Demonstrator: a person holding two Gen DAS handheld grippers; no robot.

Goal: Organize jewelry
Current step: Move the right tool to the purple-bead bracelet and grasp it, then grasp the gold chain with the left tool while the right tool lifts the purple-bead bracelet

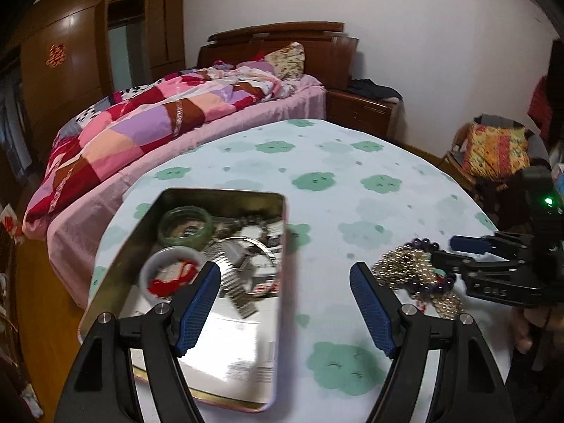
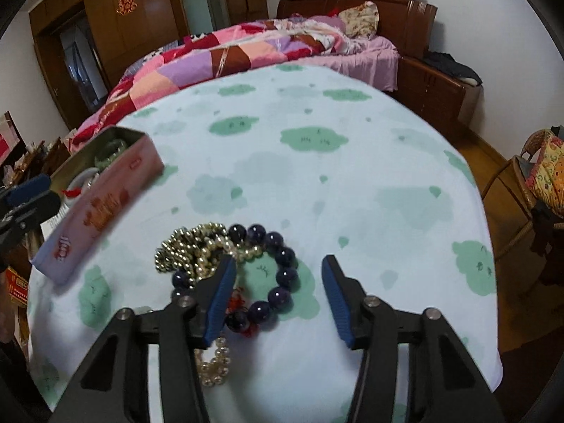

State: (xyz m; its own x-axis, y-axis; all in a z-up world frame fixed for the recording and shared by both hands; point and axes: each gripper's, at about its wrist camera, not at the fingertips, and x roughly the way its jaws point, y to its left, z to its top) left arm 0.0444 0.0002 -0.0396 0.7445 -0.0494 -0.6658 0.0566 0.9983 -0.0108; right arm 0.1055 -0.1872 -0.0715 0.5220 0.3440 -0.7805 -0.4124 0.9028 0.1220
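Note:
An open metal tin [image 1: 225,194] with pink outer walls [image 2: 105,204] lies on the table. It holds a green bangle [image 1: 185,227], a white bangle with red cord [image 1: 169,268], a metal watch band [image 1: 236,282] and dark beads. My left gripper [image 1: 285,275] is open and empty over the tin's right wall. A pile of gold bead chains [image 2: 190,250] and a dark purple bead bracelet [image 2: 278,275] lies on the cloth to the right; the pile also shows in the left wrist view [image 1: 409,264]. My right gripper [image 2: 278,264] is open, its left finger over the pile.
The round table has a pale cloth with green cloud shapes [image 2: 317,176]. A bed with a patchwork quilt [image 1: 148,120] stands behind it, a wooden nightstand [image 1: 363,112] beside it. A chair with a patterned cushion [image 1: 493,148] is at the right. Wooden wardrobes [image 2: 123,17] line the far wall.

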